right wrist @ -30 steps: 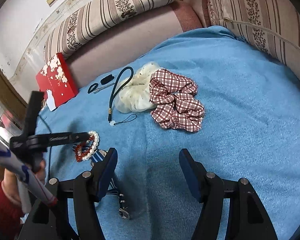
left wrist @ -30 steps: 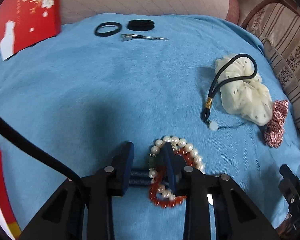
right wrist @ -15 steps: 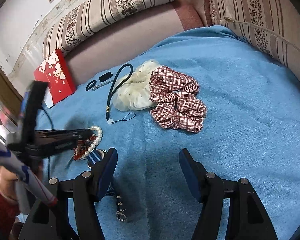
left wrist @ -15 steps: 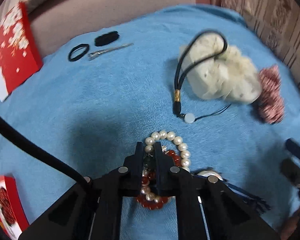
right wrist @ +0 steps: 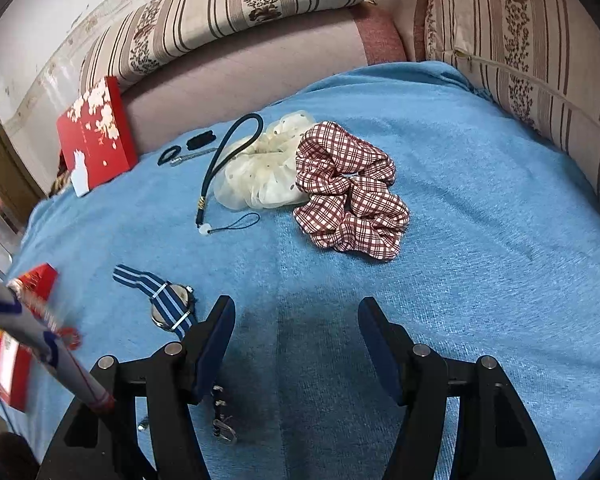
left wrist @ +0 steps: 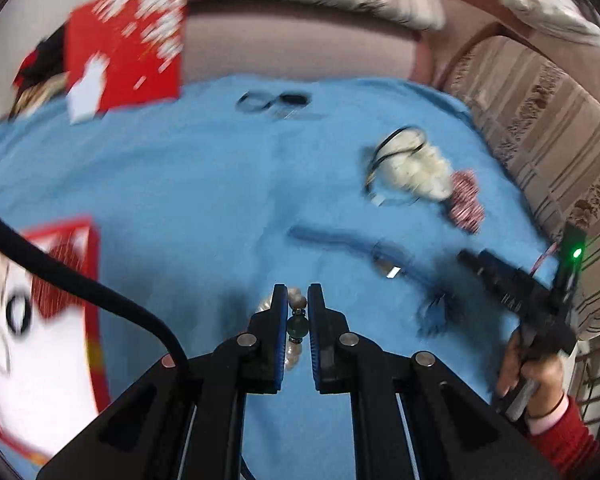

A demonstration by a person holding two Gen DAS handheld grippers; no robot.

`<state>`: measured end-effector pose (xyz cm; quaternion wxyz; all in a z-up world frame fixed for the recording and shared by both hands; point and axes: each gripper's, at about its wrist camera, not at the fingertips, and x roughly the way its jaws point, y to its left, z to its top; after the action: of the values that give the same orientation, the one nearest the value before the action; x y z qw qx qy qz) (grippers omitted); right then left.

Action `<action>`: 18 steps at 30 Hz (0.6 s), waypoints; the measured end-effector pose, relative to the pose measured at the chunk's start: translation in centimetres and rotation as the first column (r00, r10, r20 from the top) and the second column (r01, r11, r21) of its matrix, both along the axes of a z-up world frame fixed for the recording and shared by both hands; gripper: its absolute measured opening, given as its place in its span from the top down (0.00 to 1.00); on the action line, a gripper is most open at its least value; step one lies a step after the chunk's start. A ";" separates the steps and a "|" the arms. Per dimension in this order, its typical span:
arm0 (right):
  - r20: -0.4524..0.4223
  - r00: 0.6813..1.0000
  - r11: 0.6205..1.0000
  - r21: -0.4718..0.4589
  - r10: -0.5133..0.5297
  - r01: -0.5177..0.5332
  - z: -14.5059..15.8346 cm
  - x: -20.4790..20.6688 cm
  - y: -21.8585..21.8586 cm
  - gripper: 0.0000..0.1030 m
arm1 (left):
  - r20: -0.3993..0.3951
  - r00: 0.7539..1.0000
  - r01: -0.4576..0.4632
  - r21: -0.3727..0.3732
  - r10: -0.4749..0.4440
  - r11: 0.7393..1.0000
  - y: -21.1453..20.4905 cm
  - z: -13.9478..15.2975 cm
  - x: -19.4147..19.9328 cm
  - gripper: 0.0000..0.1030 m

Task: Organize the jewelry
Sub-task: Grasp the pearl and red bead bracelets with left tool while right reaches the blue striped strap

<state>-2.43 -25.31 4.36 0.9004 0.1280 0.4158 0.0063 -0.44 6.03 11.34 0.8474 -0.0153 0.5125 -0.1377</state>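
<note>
Left wrist view: the left gripper is clamped on the pearl bracelet, a green bead and pale pearls pinched between the blue pads, the strand's long axis running along the fingers toward twelve o'clock. Judged from this, the open red box at nine o'clock is the likely destination, so the coming move would swing left; this hand is far nearer it than the other. The blurred striped watch lies at two o'clock on the blue blanket, the cream scrunchie and plaid scrunchie farther out. The right gripper shows at three o'clock, held by a hand.

Right wrist view: the right gripper's jaws stand apart with nothing between them, over bare blanket. The watch lies just beside its left finger at ten o'clock, strap running toward ten. Both scrunchies sit at twelve, touching. The black cord charm lies across the cream one. A red box lid leans against the sofa back at eleven; striped cushions close the corner.
</note>
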 end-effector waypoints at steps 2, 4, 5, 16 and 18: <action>0.003 1.000 1.000 -0.031 -0.007 0.007 0.0 -0.3 0.3 0.33 | -0.034 0.998 -0.058 0.015 0.058 0.998 2.1 -2.0 -1.2 0.91; 0.015 1.000 0.997 -0.078 -0.014 0.015 0.2 -1.0 0.8 0.33 | -0.053 0.993 -0.099 0.031 0.101 0.995 3.7 -3.4 -2.4 0.91; 0.022 1.000 0.994 -0.104 -0.013 0.015 0.4 -1.3 1.1 0.33 | -0.066 0.991 -0.120 0.021 0.121 0.993 4.7 -3.9 -2.7 0.91; -0.017 0.913 0.909 0.105 0.407 -0.403 3.0 -3.9 14.1 0.33 | -0.053 0.977 -0.213 -0.113 0.208 0.971 9.5 -3.8 -4.8 0.91; -0.048 0.898 0.889 0.173 0.437 -0.423 2.1 -2.8 16.1 0.33 | -0.051 0.976 -0.218 -0.125 0.213 0.968 9.8 -3.8 -5.4 0.91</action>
<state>-5.24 -9.25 6.46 0.8448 0.1039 0.4702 0.2331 -5.87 15.82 7.57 0.8448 -0.1283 0.5136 -0.0775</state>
